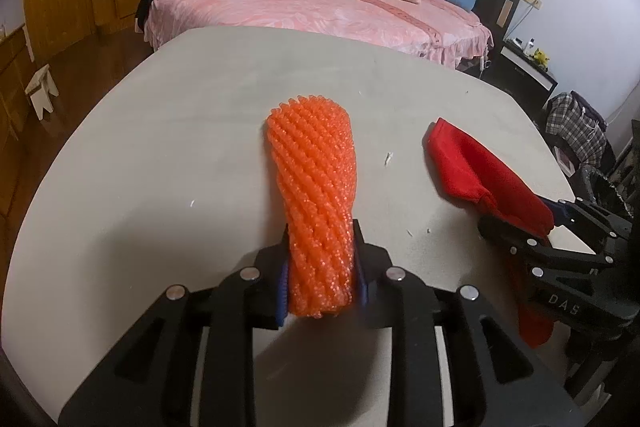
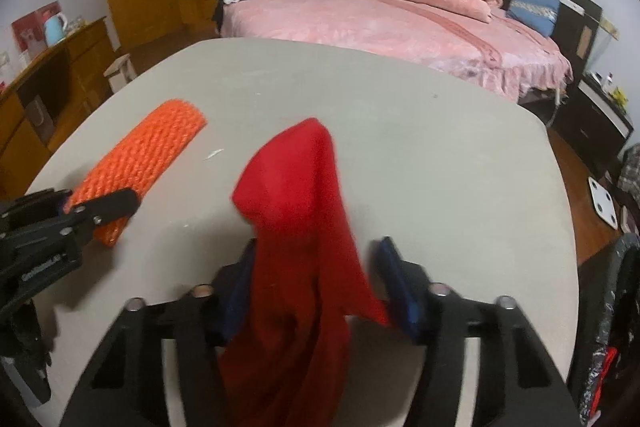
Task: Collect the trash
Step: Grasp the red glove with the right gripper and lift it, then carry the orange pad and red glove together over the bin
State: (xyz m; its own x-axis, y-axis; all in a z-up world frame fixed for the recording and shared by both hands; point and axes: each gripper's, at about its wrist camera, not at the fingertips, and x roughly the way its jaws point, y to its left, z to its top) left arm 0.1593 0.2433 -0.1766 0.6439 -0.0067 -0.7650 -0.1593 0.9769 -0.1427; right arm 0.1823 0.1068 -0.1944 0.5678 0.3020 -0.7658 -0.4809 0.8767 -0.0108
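An orange foam net sleeve lies lengthwise on the grey table. My left gripper is shut on its near end, both blue pads pressing its sides. A red cloth lies to the right, humped on the table, its near end hanging between the fingers of my right gripper. Those jaws stand half wide: the left pad touches the cloth, and the right pad's tip stands clear of it. The right wrist view shows the orange net and left gripper at the left. The right gripper also shows around the red cloth.
Small white scraps lie on the table between the net and the cloth. A pink bed stands beyond the far edge. A white stool stands on the floor at the left, and a dark bag-like thing is off the table's right edge.
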